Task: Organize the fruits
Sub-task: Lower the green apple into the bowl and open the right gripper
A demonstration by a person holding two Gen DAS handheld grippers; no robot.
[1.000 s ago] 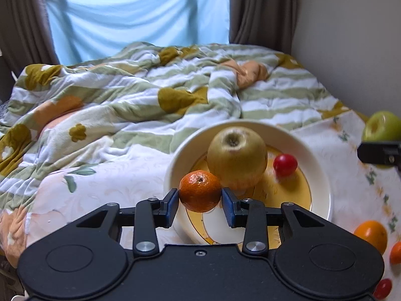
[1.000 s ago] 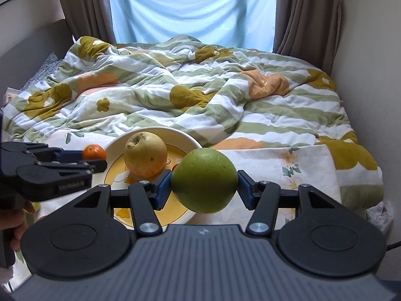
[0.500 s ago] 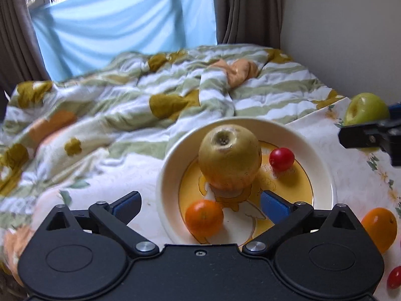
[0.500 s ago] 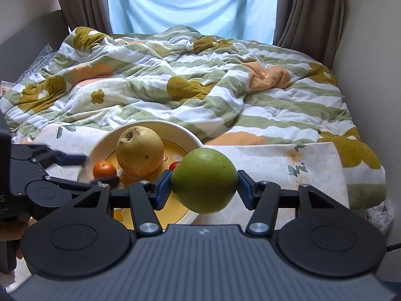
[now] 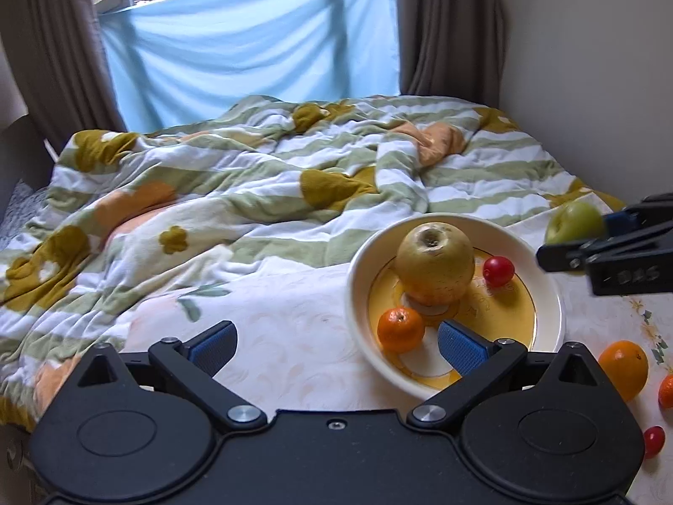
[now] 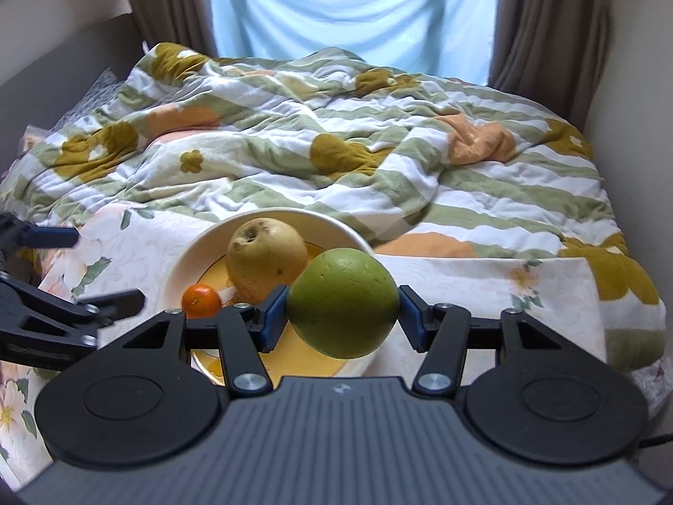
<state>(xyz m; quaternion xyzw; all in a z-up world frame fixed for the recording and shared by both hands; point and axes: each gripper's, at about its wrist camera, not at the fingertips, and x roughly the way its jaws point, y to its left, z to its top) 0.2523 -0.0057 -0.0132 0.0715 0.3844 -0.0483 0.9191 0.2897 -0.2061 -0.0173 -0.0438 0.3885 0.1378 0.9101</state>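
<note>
A white plate with a yellow centre (image 5: 357, 294) lies on the floral cloth. It holds a big yellow pear-like fruit (image 5: 435, 267), a small mandarin (image 5: 400, 329) and a cherry tomato (image 5: 498, 271). My left gripper (image 5: 336, 345) is open wide and empty; its right pad sits just right of the mandarin, apart from it. My right gripper (image 6: 343, 311) is shut on a green apple (image 6: 343, 303), held in the air over the plate's near right rim (image 6: 185, 261). In the left wrist view the apple (image 5: 574, 222) shows at the far right.
An orange (image 5: 623, 368), a second orange at the frame edge (image 5: 666, 391) and a cherry tomato (image 5: 654, 441) lie on the cloth right of the plate. A rumpled striped blanket (image 5: 252, 193) covers the bed behind. A wall runs along the right.
My left gripper let go of the mandarin, which now rests on the plate, then opened wide and drew back up and to the left. The right gripper brought the green apple closer to the plate.
</note>
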